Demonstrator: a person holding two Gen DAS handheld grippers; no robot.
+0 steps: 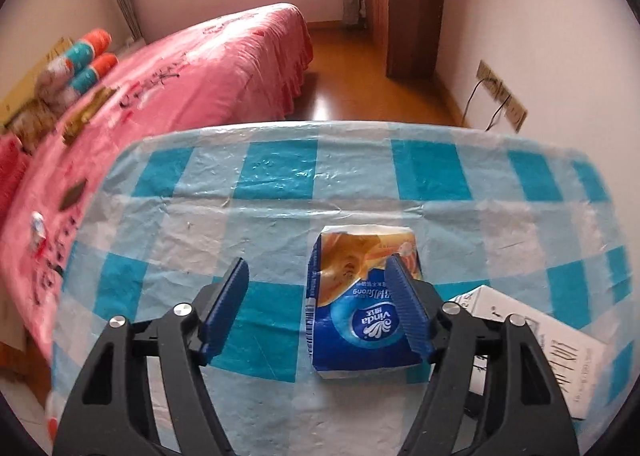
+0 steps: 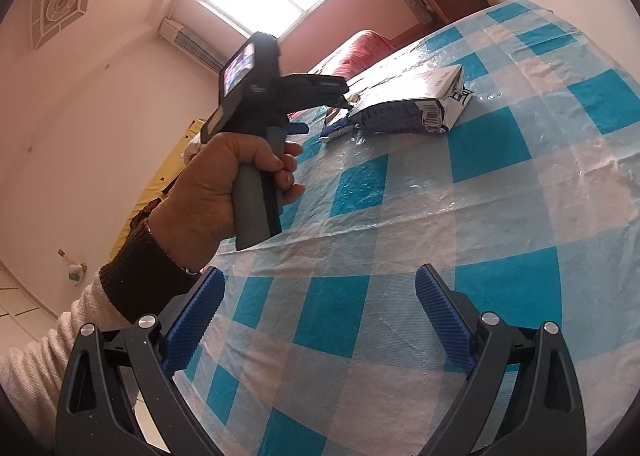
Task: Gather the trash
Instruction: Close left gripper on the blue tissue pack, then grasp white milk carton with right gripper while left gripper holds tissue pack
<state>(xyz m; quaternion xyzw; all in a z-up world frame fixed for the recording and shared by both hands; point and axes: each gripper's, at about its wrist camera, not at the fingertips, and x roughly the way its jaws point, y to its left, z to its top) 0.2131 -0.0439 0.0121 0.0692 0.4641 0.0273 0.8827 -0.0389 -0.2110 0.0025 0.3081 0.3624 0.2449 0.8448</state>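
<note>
A crumpled blue and orange Vinda tissue wrapper [image 1: 352, 320] lies flat on the checked blue tablecloth [image 1: 280, 175]. My left gripper [image 1: 316, 262] hovers over it, open: its right finger [image 1: 408, 308] overlaps the wrapper's right edge, while the left finger [image 1: 226, 308] stands well clear of it. A white printed carton [image 1: 560, 352] lies just right of the wrapper. In the right wrist view a hand [image 2: 216, 191] holds the left gripper [image 2: 336, 101] beside that carton [image 2: 424, 95]. My right gripper [image 2: 320, 272] is open above the bare cloth, with nothing between its fingers.
A bed with a pink cover [image 1: 200, 67] stands left of and beyond the table, with rolled bundles [image 1: 88, 55] on it. A brown wardrobe [image 1: 404, 3] is at the back right. Wall sockets with a cable [image 1: 500, 91] sit right of the table's far edge.
</note>
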